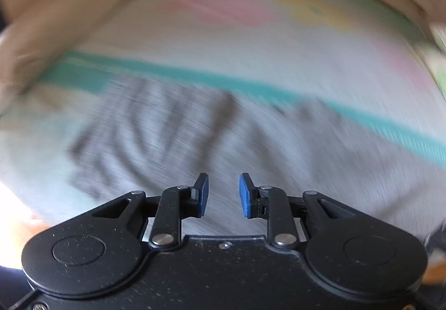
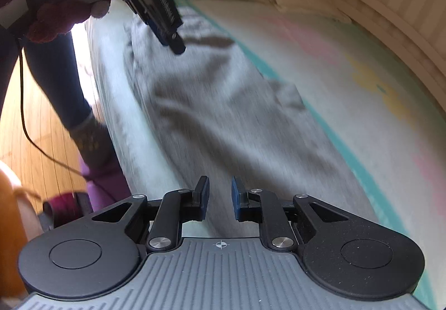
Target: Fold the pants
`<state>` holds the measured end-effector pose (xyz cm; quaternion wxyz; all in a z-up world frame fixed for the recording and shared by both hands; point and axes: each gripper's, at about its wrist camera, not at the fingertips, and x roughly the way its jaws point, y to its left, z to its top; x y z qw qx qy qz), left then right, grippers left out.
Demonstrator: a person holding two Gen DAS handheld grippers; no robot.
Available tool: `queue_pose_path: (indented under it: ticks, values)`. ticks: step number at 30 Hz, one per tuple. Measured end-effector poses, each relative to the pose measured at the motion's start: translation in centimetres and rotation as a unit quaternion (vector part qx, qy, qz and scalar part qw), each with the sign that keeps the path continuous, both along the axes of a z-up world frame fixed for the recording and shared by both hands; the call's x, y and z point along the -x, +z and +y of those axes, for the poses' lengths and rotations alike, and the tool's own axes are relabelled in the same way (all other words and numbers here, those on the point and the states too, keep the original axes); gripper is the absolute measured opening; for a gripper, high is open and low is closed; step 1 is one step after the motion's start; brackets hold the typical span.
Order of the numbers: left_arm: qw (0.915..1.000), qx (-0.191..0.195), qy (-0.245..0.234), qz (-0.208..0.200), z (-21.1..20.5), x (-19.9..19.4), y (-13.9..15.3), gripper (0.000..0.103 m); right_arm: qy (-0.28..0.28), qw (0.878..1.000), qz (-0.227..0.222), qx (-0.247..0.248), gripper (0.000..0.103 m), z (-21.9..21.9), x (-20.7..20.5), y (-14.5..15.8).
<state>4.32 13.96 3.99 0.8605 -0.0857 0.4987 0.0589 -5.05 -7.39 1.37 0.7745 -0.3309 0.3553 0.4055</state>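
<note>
A bed (image 2: 362, 104) with a pale sheet, a teal stripe and faint pink and yellow patches carries the grey pants (image 2: 223, 120), which lie lengthwise along its near edge, just inside the teal stripe, rumpled with dark creases. The left tongs (image 1: 223, 195) hover above the grey fabric with blue pads (image 1: 245, 195) parted and nothing between them; that view is heavily blurred. The right tongs (image 2: 220, 198) hang over the nearer end of the pants, likewise parted and empty
</note>
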Motion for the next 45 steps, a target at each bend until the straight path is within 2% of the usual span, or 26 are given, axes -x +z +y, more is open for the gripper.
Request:
queue_pose_path:
  ticks: [2, 4, 5, 8, 13, 14, 18, 23, 25, 26, 29, 32, 35, 39, 43, 45]
  values:
    - [0.9988, -0.009, -0.041, 0.025, -1.7, -0.5, -1.8, 0.037, -0.001, 1.0, -0.009, 0.026, 0.017, -0.8, 0.4, -0.8]
    - [0.997, -0.013, -0.03, 0.07, -1.7, -1.5, -3.9, 0.038, -0.001, 0.998, -0.029, 0.058, 0.017, -1.6, 0.7, -1.6]
    - [0.9969, 0.0, -0.012, 0.078, -1.0, -1.9, -4.6, 0.038, -0.002, 0.997, -0.038, 0.07, 0.017, -1.8, 0.9, -2.0]
    - [0.9967, 0.03, 0.026, 0.071, 0.4, -2.7, -4.0, 0.038, -0.007, 0.995, -0.047, 0.09, 0.017, -2.0, 0.8, -2.7]
    - [0.9953, 0.041, 0.051, 0.072, 1.4, -3.2, -4.3, 0.038, 0.006, 0.992, -0.063, 0.108, 0.015, -1.7, 0.8, -3.3]
    - [0.9956, 0.037, 0.048, 0.072, 1.7, -3.3, -4.2, 0.038, 0.005, 0.993, -0.052, 0.105, 0.005, -1.8, 0.5, -3.1]
    - [0.9961, 0.033, 0.042, 0.069, 1.4, -3.2, -4.4, 0.038, 0.01, 0.996, -0.008, 0.093, 0.004, -2.6, 0.2, -2.4]
    - [0.9955, 0.038, 0.046, 0.074, 1.1, -2.8, -3.9, 0.038, 0.015, 0.994, 0.007, 0.108, 0.006, -2.1, -0.2, -2.5]
    - [0.9954, 0.041, 0.039, 0.077, 0.9, -3.0, -3.0, 0.036, 0.001, 0.996, 0.021, 0.092, 0.007, -2.2, -1.1, -1.5]
    - [0.9955, 0.048, 0.034, 0.074, 1.1, -3.3, -2.3, 0.036, -0.006, 0.997, 0.033, 0.076, 0.011, -2.3, -1.6, -0.8]
    - [0.996, 0.056, 0.031, 0.062, 1.6, -5.0, -0.4, 0.037, -0.042, 0.997, 0.059, 0.0, 0.016, -2.9, -3.6, 1.6]
    - [0.9976, 0.043, 0.034, 0.043, 2.1, -7.3, 1.3, 0.04, -0.084, 0.992, 0.076, -0.06, 0.021, -3.1, -5.8, 3.3]
    - [0.9989, 0.023, 0.029, 0.029, 2.2, -9.8, 2.0, 0.043, -0.121, 0.986, 0.079, -0.079, 0.021, -2.4, -8.1, 3.9]
    - [0.9983, 0.015, 0.032, 0.047, 2.9, -11.3, 0.3, 0.043, -0.167, 0.974, 0.108, -0.106, 0.022, -1.4, -12.1, 4.3]
    - [0.993, 0.055, 0.045, 0.094, 3.8, -9.7, -3.7, 0.043, -0.186, 0.969, 0.115, -0.115, 0.025, 1.1, -16.2, 3.7]
    - [0.9955, 0.045, 0.025, 0.08, 3.5, -8.6, -4.2, 0.045, -0.19, 0.966, 0.125, -0.124, 0.03, 2.5, -18.1, 3.0]
